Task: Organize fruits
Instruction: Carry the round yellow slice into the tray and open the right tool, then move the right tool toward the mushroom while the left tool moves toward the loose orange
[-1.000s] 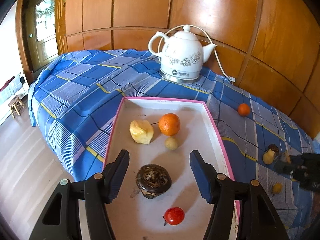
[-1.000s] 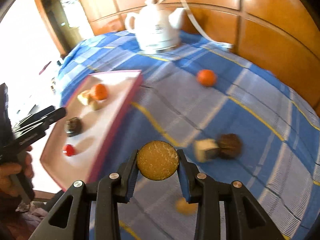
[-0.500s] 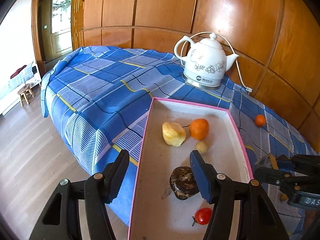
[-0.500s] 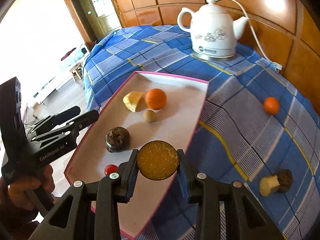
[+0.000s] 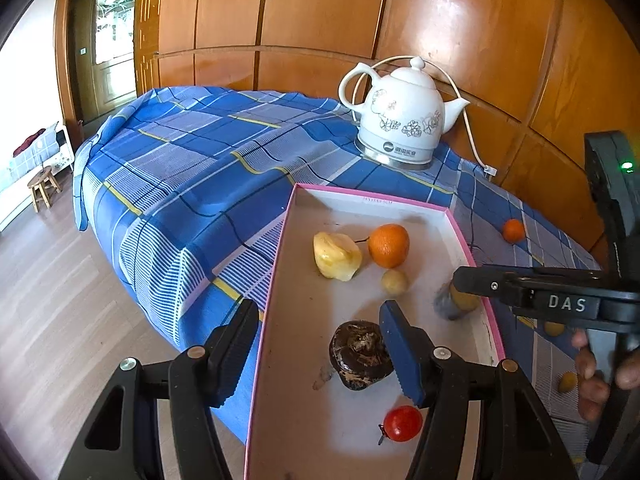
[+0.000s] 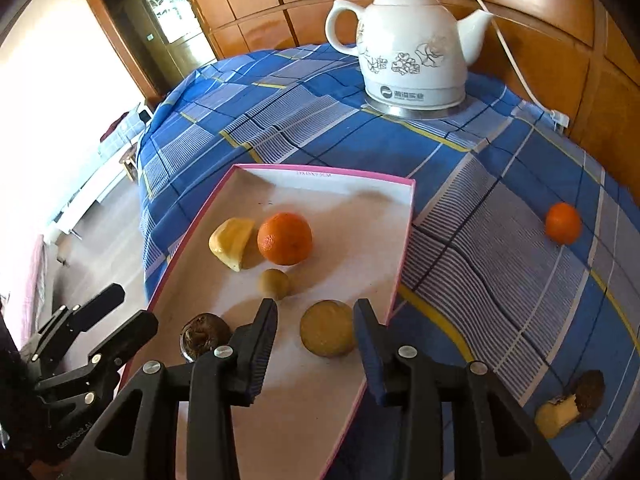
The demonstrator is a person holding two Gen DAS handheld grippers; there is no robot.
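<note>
Resting on bed: pink-edged white cardboard tray (image 6: 402, 240)
Right gripper (image 6: 316, 326): spreading apart, pads off the fruit
Left gripper (image 5: 318, 344): spread, holding nothing
Round yellow fruit half (image 6: 327, 334): lying in tray, between right fingers

L wrist cam: sits behind its own fingers (image 5: 394, 354), looks steeply down, close over pink-rimmed tray (image 5: 276, 264); kettle (image 5: 404, 120) upper right of frame, floor at left. R wrist cam: same kind of view, close over tray's (image 6: 404, 248) right part; kettle (image 6: 412, 52) top centre. Both share tray, orange (image 5: 389, 245) (image 6: 285, 238), kettle, blue cloth (image 5: 192, 168) (image 6: 500, 240). Each sees the other's gripper at frame edge.
</note>
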